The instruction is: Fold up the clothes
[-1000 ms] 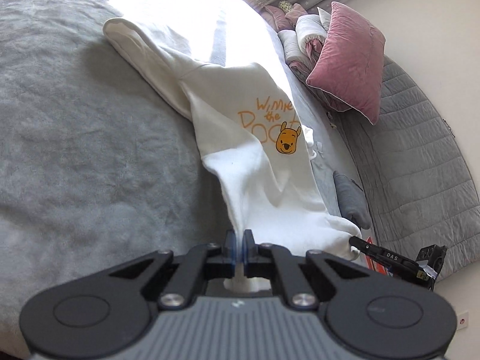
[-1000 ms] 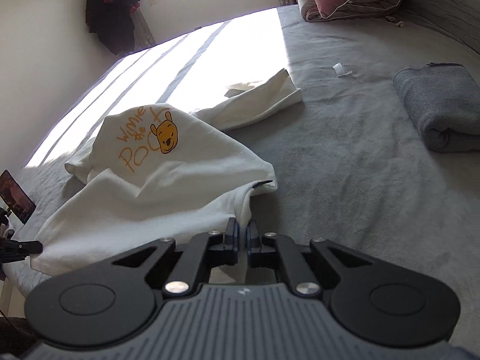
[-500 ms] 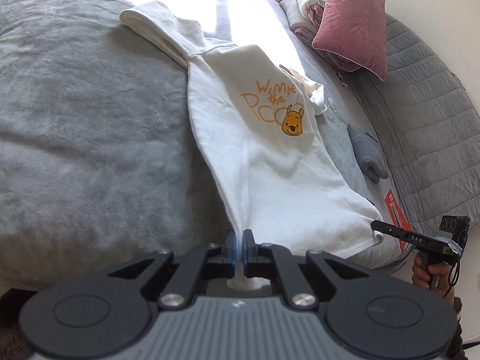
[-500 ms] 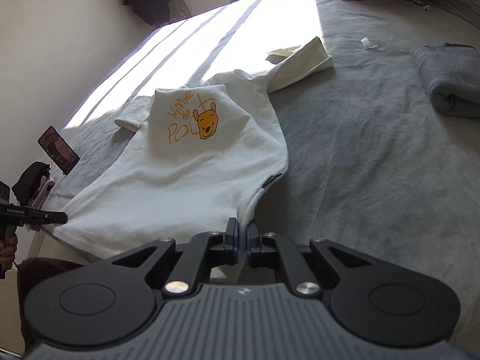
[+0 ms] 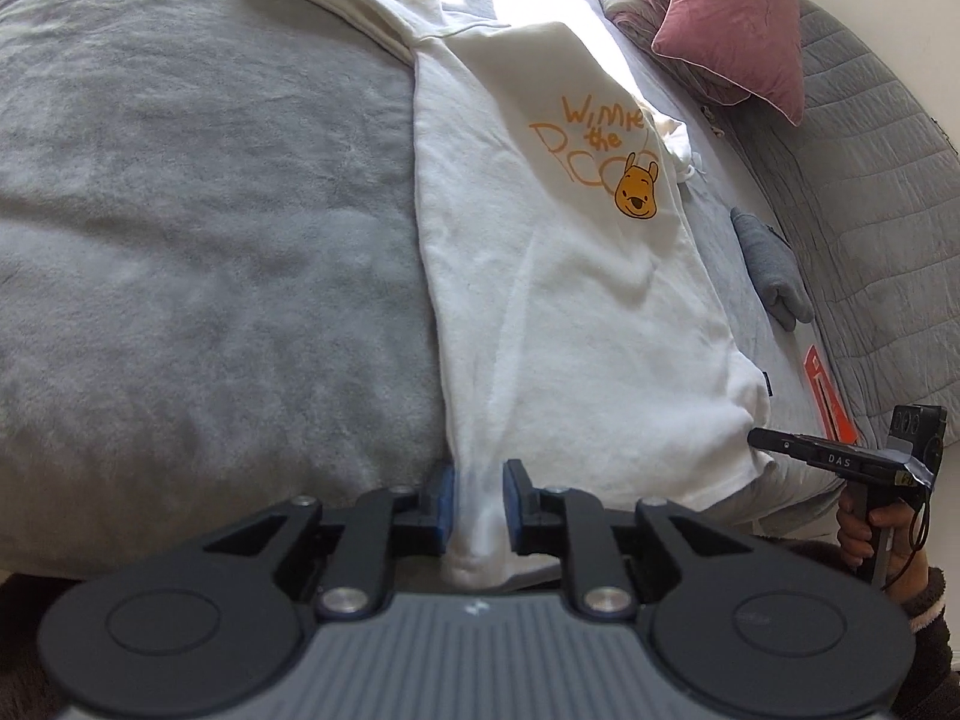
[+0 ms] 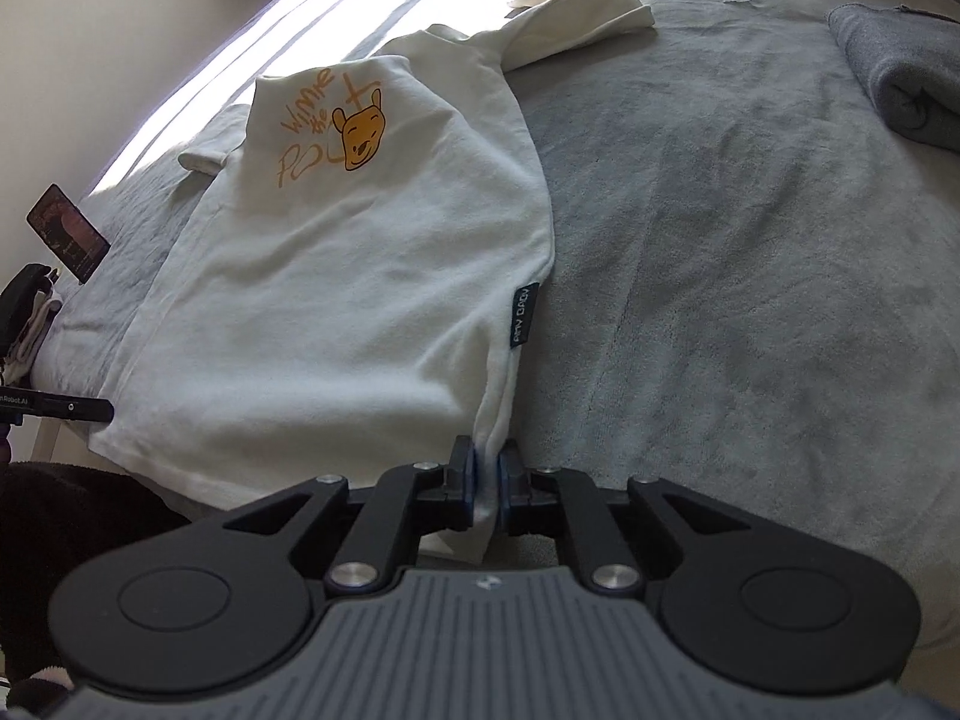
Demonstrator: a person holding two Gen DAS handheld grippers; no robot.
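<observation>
A white T-shirt with an orange Winnie the Pooh print (image 5: 558, 276) lies spread front-up on the grey bed (image 5: 210, 252), its hem at the near edge. My left gripper (image 5: 478, 507) is open, with one hem corner lying loose between its fingers. My right gripper (image 6: 487, 474) is shut on the other hem corner of the T-shirt (image 6: 336, 276), beside a small dark label (image 6: 522, 315). The right gripper also shows in the left wrist view (image 5: 840, 459), at the shirt's right hem.
A pink pillow (image 5: 738, 30) and bundled bedding lie at the head of the bed. A folded grey garment (image 6: 900, 72) lies to the shirt's right. A quilted grey headboard (image 5: 870, 210) runs along the far side. A small dark card (image 6: 69, 234) stands at the bed's left edge.
Both grippers pulled the shirt's hem toward the near bed edge, flattening the shirt on the bed. My left gripper has opened and let go of its corner.
</observation>
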